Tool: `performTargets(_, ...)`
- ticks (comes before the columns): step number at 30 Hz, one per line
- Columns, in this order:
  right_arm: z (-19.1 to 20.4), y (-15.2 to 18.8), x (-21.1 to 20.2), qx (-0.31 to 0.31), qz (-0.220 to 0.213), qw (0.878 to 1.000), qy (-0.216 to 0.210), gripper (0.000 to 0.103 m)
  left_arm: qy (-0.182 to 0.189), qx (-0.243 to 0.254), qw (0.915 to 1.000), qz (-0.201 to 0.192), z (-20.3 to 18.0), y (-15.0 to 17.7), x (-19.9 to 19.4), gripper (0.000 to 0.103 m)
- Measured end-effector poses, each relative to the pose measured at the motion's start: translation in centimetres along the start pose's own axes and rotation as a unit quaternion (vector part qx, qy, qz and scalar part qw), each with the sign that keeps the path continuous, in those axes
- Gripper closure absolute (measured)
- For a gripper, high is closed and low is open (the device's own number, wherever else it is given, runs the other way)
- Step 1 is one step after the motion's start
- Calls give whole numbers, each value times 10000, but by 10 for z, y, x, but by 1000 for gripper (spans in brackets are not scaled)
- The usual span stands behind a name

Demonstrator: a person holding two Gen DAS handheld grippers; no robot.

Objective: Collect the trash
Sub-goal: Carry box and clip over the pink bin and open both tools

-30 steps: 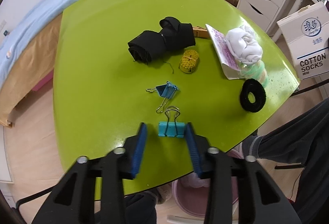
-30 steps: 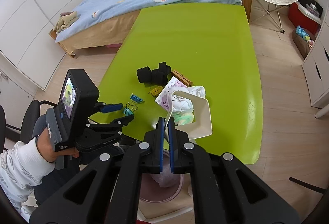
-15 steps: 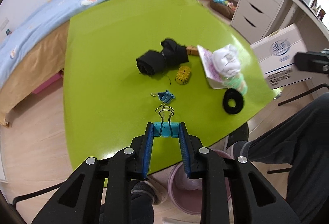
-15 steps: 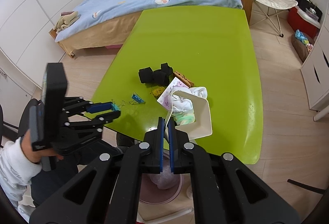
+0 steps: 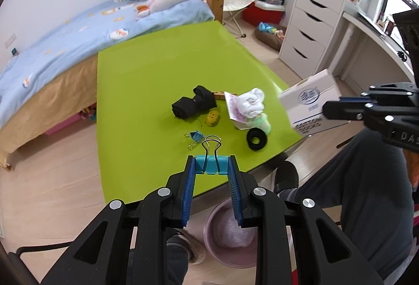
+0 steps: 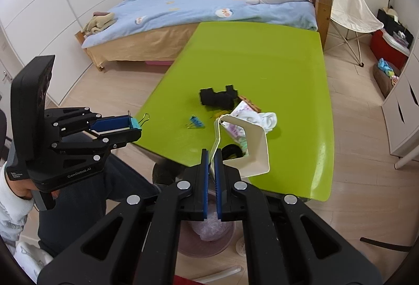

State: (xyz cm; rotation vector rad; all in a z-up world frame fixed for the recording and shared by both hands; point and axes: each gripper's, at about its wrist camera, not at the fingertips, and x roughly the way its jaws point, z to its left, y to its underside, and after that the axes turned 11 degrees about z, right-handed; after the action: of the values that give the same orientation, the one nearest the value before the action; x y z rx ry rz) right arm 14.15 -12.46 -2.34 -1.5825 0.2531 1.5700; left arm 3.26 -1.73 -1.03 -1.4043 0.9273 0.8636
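While the left tongs [image 5: 211, 167] clamp a large blue binder clip [image 5: 211, 164] by its body, wire handles pointing away, the clip hangs clear of the green counter [image 5: 146, 80] at its near edge. From the right wrist view the same left tongs [image 6: 134, 128] appear at left, off the counter's near-left edge, the clip [image 6: 136, 123] pinched at their tips. The right tongs [image 6: 211, 154] are pressed together on one wall of an open white sock box [image 6: 251, 146], lifting it over the counter's near edge; the left wrist view shows that box [image 5: 313, 105] at far right, printed side facing the camera. A pink trash bin [image 5: 230, 235] lined with a plastic bag stands on the floor below the near edge, seen between the fingers of the left tongs. On the counter lie a smaller blue binder clip [image 5: 195, 137], a yellow bundle [image 5: 212, 118], a rolled black cloth [image 5: 193, 105], a wooden clothespin [image 5: 218, 95] just behind it, a black ring-shaped hair tie [image 5: 257, 139], and a heap of white and pale green socks [image 5: 252, 108] on a patterned packet [image 5: 233, 108]. A bed [image 6: 199, 5] with a blue cover and plush toys stands beyond the far end, a white drawer unit [image 5: 311, 28] at far right.
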Motion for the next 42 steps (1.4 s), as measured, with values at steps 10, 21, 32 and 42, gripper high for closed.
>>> performTargets(10, 27, 39, -3, -234, 104, 9995, -198, 99, 167, -41, 9998, -109, -12, 35, -16, 78)
performTargets(21, 41, 66, 23, -290, 485, 9971, -501, 99, 295, -190, 9994, -52, -12, 64, -18, 78)
performTargets(32, 38, 70, 33, -155, 577, 9967, -548, 33, 321, -175, 9993, -49, -13, 65, -19, 78)
performTargets(42, 29, 69, 7, 92, 209, 9993, -297, 10, 460, 70, 9989, 27, -24, 68, -16, 78)
